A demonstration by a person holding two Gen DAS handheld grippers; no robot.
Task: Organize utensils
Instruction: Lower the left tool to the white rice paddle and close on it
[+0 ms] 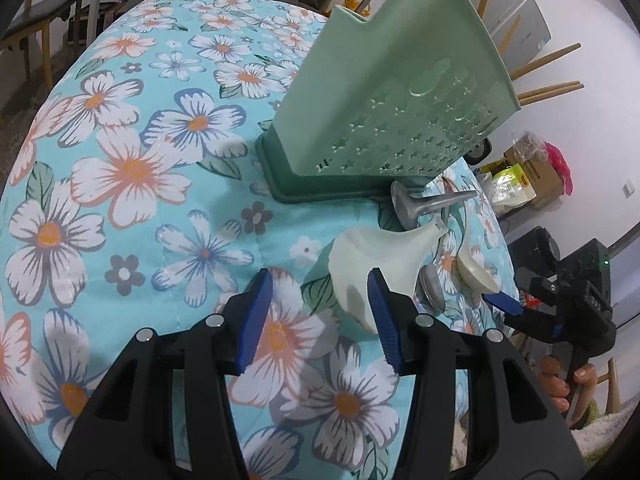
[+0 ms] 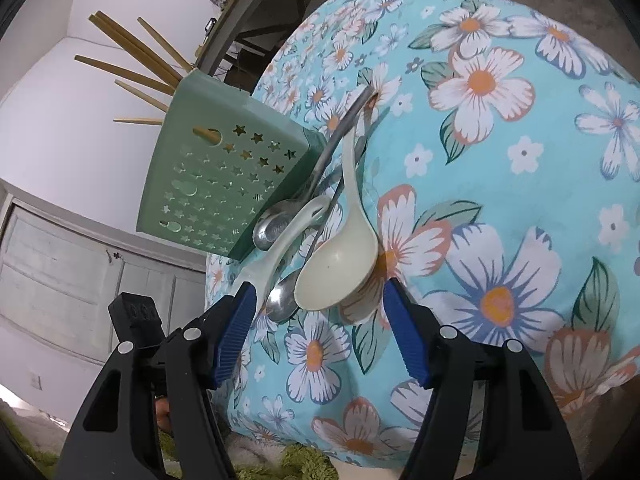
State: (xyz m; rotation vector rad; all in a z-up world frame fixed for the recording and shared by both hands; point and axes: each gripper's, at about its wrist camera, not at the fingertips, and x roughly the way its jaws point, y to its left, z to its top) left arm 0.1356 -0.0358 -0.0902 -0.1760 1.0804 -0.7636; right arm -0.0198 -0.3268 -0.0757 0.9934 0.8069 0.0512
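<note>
The utensils lie in a small crossed heap on the flowered cloth of the worktop [image 2: 500, 152], just beside the foot of the green star-punched holder [image 2: 224, 184], which already carries wooden chopsticks [image 2: 132, 64] fanning out of its top. Nearest the right claw [image 2: 320, 336] sits a cream ladle spoon [image 2: 340, 268], bowl toward the camera, handle running away toward the holder; it looks like light, stiff plastic with a smooth, rounded bowl that would likely slip from flat pads, so the narrow handle near the bowl seems the safer hold. Under and beside it lie two metal spoons [image 2: 280, 300], thin, hard and probably slick, hard to pinch flat off soft cloth. A white plastic rice paddle [image 1: 360, 272] crosses the heap; its broad blade seems light and rigid. The left claw [image 1: 316, 320] stands part-way apart over bare cloth, its right pad touching or just in front of the paddle's blade, gripping nothing. The right claw is apart too, pads flanking the ladle's bowl without pressing it.
</note>
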